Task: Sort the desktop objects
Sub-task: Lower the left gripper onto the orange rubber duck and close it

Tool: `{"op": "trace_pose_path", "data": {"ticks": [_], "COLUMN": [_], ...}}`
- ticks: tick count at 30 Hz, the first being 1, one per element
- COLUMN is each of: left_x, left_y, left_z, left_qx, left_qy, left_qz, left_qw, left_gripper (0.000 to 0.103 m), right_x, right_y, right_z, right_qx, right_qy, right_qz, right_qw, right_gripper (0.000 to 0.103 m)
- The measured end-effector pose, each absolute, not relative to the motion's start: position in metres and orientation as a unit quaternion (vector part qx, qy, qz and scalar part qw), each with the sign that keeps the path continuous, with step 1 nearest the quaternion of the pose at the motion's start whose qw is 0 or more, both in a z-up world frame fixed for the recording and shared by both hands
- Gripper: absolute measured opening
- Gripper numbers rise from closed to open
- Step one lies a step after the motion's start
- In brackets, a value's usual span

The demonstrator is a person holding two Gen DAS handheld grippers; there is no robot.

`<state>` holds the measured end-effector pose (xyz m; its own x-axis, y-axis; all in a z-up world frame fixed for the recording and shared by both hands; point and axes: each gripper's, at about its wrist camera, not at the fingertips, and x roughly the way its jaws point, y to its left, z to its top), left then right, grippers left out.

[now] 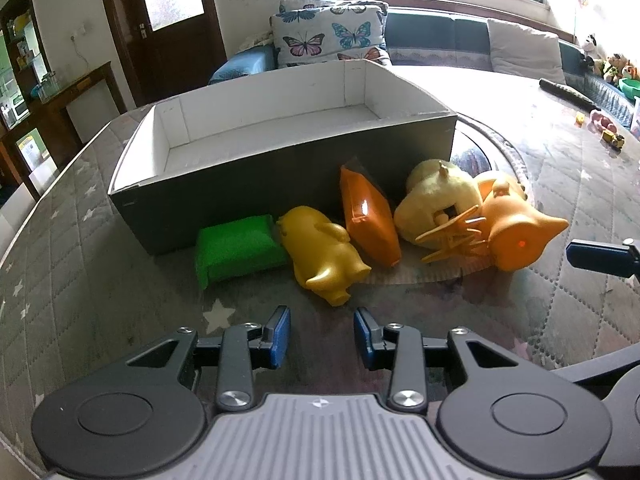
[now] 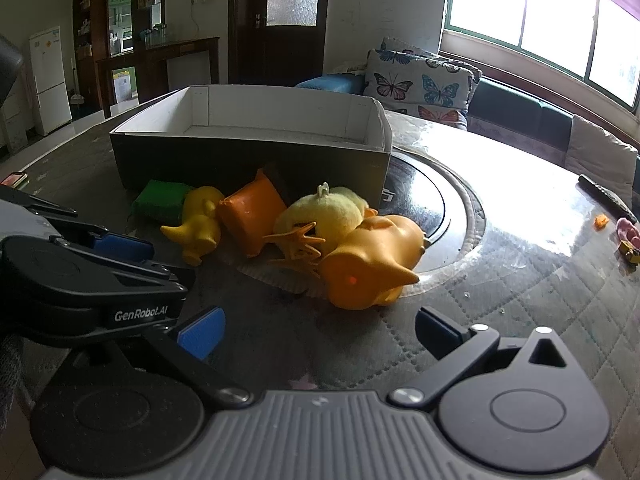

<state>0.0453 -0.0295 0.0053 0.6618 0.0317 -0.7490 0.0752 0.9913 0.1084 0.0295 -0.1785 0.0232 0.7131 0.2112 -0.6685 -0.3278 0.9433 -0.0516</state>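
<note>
Left wrist shows your box (image 1: 280,160) empty, toys (image 1: 320,248) waiting on the counter (image 1: 100,280); both claws, left claw (image 1: 322,334) and right claw (image 2: 320,334), spread wide, holding nothing

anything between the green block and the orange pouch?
Yes, the yellow pig lies on its side between the green block and the orange pouch, touching the block. Clearest in the left wrist view.

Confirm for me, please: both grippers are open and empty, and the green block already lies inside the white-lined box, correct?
Not quite. The green block is not in the box; it lies on the table against the box's dark outer wall, beside the yellow pig toy, as the left wrist view shows. The rest holds: left gripper and right gripper are open and empty.
</note>
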Motion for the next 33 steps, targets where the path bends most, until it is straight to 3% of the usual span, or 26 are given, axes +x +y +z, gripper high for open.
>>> {"op": "trace_pose_path", "data": {"ticks": [15, 22, 27, 33], "left_x": [0.055, 0.059, 0.064, 0.072], "left_y": [-0.03, -0.036, -0.046, -0.063], "left_z": [0.02, 0.041, 0.052, 0.058], "left_qx": [0.056, 0.049, 0.049, 0.05], "left_qy": [0.403, 0.384, 0.375, 0.371], "left_qz": [-0.028, -0.053, -0.076, -0.119], "left_qw": [0.913, 0.921, 0.923, 0.92], "left_gripper": [0.038, 0.038, 0.038, 0.038], "right_x": [0.039, 0.048, 0.051, 0.054], "right_y": [-0.186, -0.196, -0.203, -0.215], "right_z": [0.031, 0.038, 0.042, 0.042], "right_qx": [-0.076, -0.063, -0.051, -0.033], "right_qy": [0.339, 0.332, 0.328, 0.333], "right_qz": [0.141, 0.132, 0.127, 0.125], "right_qw": [0.927, 0.932, 0.935, 0.934], "right_gripper": [0.097, 0.09, 0.08, 0.059]}}
